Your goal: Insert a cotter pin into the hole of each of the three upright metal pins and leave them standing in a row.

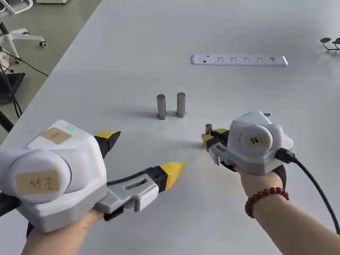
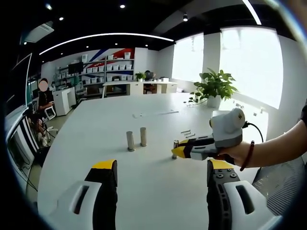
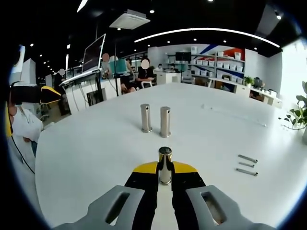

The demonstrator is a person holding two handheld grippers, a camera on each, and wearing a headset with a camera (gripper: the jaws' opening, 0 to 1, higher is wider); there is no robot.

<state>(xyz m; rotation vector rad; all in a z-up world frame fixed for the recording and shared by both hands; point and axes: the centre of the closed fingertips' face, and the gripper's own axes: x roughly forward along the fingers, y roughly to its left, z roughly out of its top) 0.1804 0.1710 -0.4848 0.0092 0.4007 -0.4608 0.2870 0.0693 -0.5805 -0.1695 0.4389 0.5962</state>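
Note:
Two steel pins (image 1: 161, 106) (image 1: 181, 104) stand upright side by side in the middle of the white table. A third pin (image 1: 208, 128) stands to their right and nearer me, and my right gripper (image 1: 212, 139) is shut on it low down. In the right gripper view that pin (image 3: 165, 163) rises between the yellow tips of the right gripper (image 3: 165, 168), with the standing pair (image 3: 146, 118) (image 3: 165, 121) beyond. Three cotter pins (image 3: 247, 164) lie loose to the right. My left gripper (image 1: 141, 154) hovers open at the near left, holding nothing.
A white power strip (image 1: 239, 60) lies across the far side of the table (image 1: 122, 64). A potted plant (image 2: 213, 88) stands at the table's far end. People sit at desks (image 3: 86, 91) off to one side, and office chairs (image 1: 16, 37) are on the floor at left.

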